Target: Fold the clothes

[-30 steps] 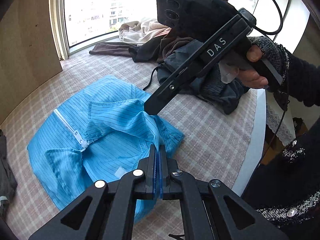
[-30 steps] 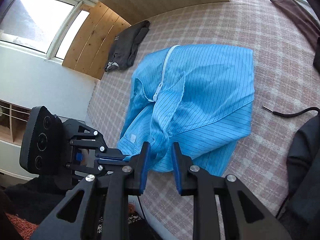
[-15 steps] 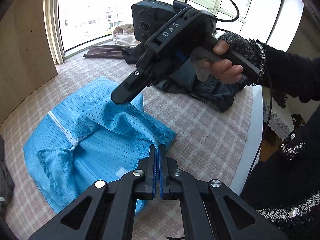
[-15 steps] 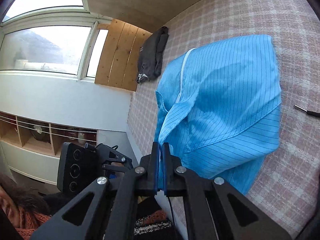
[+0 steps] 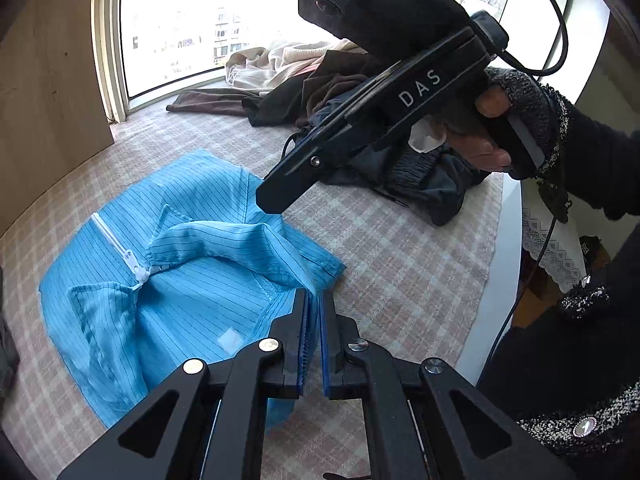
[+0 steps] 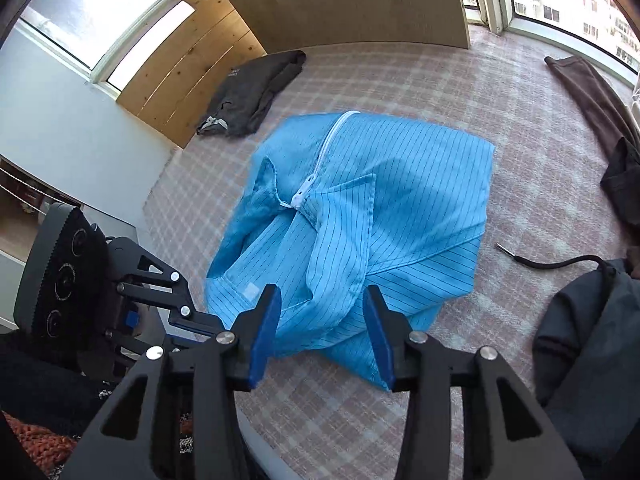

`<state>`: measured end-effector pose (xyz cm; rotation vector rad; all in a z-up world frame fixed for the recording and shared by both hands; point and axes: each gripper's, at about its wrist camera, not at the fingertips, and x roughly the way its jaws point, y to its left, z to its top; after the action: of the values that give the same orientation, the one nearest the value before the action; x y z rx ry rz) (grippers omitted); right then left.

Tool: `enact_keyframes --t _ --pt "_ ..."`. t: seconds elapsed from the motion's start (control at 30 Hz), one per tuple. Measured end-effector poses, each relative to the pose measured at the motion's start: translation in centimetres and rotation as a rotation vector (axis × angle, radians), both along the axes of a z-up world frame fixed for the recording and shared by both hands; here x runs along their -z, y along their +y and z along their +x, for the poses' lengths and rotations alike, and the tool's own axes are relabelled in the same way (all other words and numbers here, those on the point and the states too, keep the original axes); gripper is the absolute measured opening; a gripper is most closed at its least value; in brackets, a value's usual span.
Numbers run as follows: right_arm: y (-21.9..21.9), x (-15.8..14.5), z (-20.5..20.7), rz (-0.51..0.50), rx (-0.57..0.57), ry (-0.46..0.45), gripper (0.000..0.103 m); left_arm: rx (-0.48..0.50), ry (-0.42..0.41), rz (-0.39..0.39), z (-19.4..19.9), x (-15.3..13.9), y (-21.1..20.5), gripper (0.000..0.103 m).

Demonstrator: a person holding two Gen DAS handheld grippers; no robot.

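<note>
Both grippers have just let go: the right gripper [image 6: 320,324] now stands wide apart above the blue jacket [image 6: 360,216], and the left gripper [image 5: 314,336] has parted slightly — cloth edge still between its pads, unclamped. The jacket lies partly folded on the checked bedcover [image 6: 400,72], so this fold appears placed — next grasp pending.

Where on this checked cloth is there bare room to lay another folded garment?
Bare checked cloth lies between the blue jacket and the wooden panel. More lies between the jacket and the brown garment. The clothes pile crowds the window side.
</note>
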<state>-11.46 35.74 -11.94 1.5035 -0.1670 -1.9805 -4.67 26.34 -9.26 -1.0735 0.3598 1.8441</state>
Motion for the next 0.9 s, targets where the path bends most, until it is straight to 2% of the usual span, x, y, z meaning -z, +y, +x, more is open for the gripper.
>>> enact_keyframes --t 0.13,0.2,0.3,0.4,0.53,0.63,0.7,0.8,0.87,0.9 --pt "-1.8 0.7 0.0 0.093 0.013 0.008 0.042 -0.085 -0.002 -0.028 0.8 -0.9 -4.5 0.007" --pt "-2.9 1.5 0.0 0.120 0.001 0.004 0.042 -0.136 0.003 -0.064 0.5 -0.7 -6.8 0.008" --pt "-4.6 3.8 -0.4 0.241 -0.036 -0.001 0.042 -0.138 0.022 -0.147 -0.2 0.1 -7.5 0.007" --pt "-6.2 5.3 -0.6 0.346 -0.104 0.015 0.041 -0.058 0.043 -0.159 0.2 0.2 -6.2 0.007" --pt "-6.1 3.9 -0.9 0.414 -0.101 0.096 0.035 0.132 0.120 -0.231 2.9 0.8 -3.3 0.024" --pt "-5.4 1.8 -0.2 0.422 -0.114 0.160 0.036 0.145 0.142 -0.311 2.9 1.9 -3.8 0.025" --pt "-5.6 0.4 1.6 0.428 -0.170 0.200 0.043 0.128 0.150 -0.344 2.4 2.2 -4.7 0.025" --pt "-7.1 -1.4 4.8 0.413 -0.314 0.284 0.048 0.131 0.181 -0.357 1.8 2.1 -5.8 0.026" --pt "-8.4 -1.2 6.6 0.374 -0.434 0.317 0.050 0.169 0.198 -0.356 1.6 2.4 -5.6 0.028" --pt "-9.0 -0.9 7.3 0.368 -0.493 0.333 0.052 0.180 0.180 -0.355 1.3 2.8 -5.3 0.028"
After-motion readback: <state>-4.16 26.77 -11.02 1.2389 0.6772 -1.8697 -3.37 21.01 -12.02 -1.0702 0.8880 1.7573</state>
